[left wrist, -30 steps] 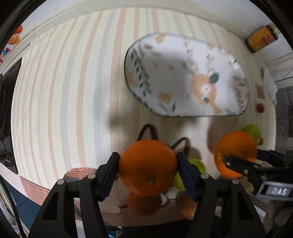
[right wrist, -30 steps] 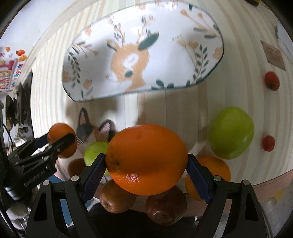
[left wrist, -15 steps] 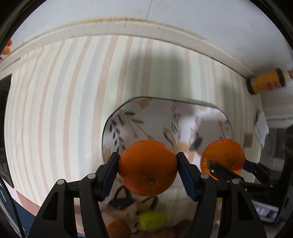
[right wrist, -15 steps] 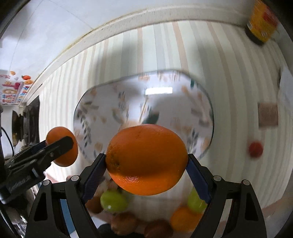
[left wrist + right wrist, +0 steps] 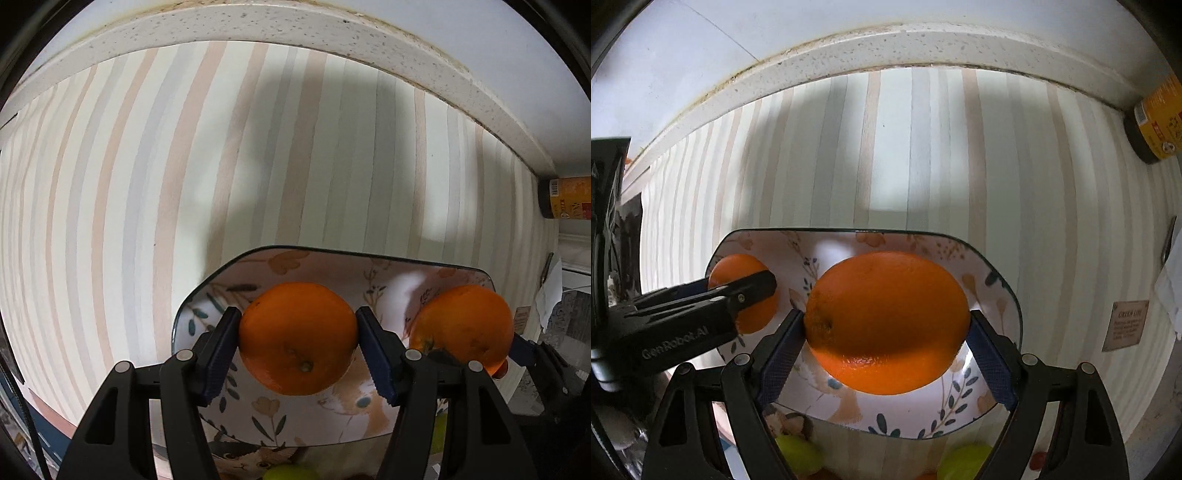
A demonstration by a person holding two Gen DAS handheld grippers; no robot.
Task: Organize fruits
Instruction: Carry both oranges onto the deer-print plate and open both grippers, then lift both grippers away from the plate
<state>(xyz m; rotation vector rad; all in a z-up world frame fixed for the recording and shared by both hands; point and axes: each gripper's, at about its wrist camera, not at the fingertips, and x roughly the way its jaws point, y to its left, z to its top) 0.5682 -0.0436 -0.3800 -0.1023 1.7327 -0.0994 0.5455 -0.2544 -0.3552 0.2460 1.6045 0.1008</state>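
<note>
My left gripper is shut on a small orange and holds it over the left part of the patterned tray. My right gripper is shut on a larger orange over the same tray. The right gripper's orange shows in the left wrist view; the left gripper's orange shows in the right wrist view. Whether either orange touches the tray cannot be told.
The tray lies on a striped cloth by a white ledge. A yellow jar lies at the far right. Green fruits sit near the tray's front edge, and a small card lies to the right.
Both grippers have moved forward with their oranges, from over the fruit pile to over the tray. The tray now lies close under the oranges.
</note>
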